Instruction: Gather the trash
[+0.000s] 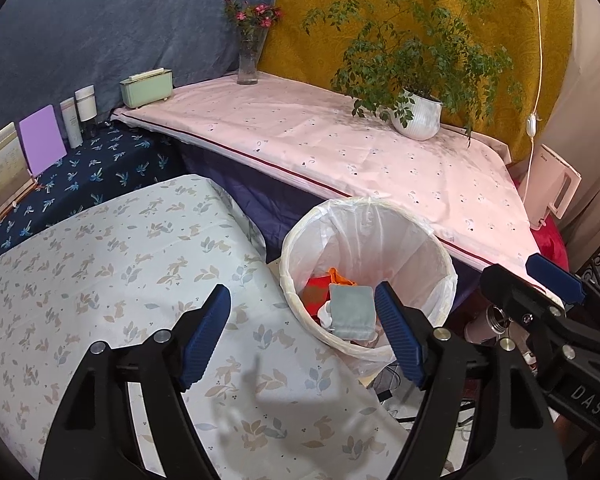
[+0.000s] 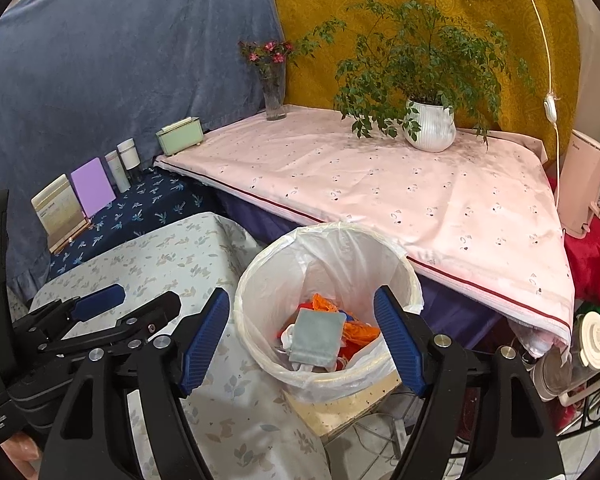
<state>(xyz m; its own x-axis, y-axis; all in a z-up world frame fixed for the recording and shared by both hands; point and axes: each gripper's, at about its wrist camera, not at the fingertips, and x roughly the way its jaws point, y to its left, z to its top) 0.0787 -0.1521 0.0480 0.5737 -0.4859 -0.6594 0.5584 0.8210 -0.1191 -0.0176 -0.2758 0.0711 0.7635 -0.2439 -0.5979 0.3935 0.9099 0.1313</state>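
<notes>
Both tongs agape, empty, above bin.

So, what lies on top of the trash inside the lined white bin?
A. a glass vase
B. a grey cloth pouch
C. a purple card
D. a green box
B: a grey cloth pouch lies on top of orange and red scraps inside the bin; both grippers, left and right, are open and hold nothing.
</notes>
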